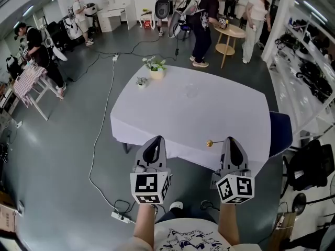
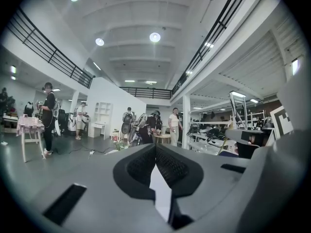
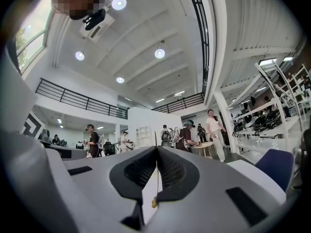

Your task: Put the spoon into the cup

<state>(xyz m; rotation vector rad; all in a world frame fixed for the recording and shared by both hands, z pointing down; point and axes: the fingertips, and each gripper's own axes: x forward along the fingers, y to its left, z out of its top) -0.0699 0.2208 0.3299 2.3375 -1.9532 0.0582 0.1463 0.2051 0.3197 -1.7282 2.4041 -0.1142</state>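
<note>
Right gripper [image 1: 230, 140] pinches thin gold spoon [image 1: 209, 143] above the white-clothed table's [image 1: 178, 124] near edge. Left gripper [image 1: 156, 139] jaws pressed together, empty.

Lighting: bright, even; round ceiling lamps [image 2: 154, 37], daylight from a window [image 3: 30, 30].
Shadows: faint, soft, beneath the table [image 1: 188, 122].
Distortion: strong fisheye curvature; black corners in both gripper views.
Focus: nearest foreground soft.

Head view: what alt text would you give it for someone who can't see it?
Two grey handheld grippers point at a white-clothed table: the right gripper pinches a thin gold-tipped spoon, the left gripper is shut and empty. On the table stand a clear cup, a small potted plant and a smaller potted plant; people stand around the hall beyond.
</note>
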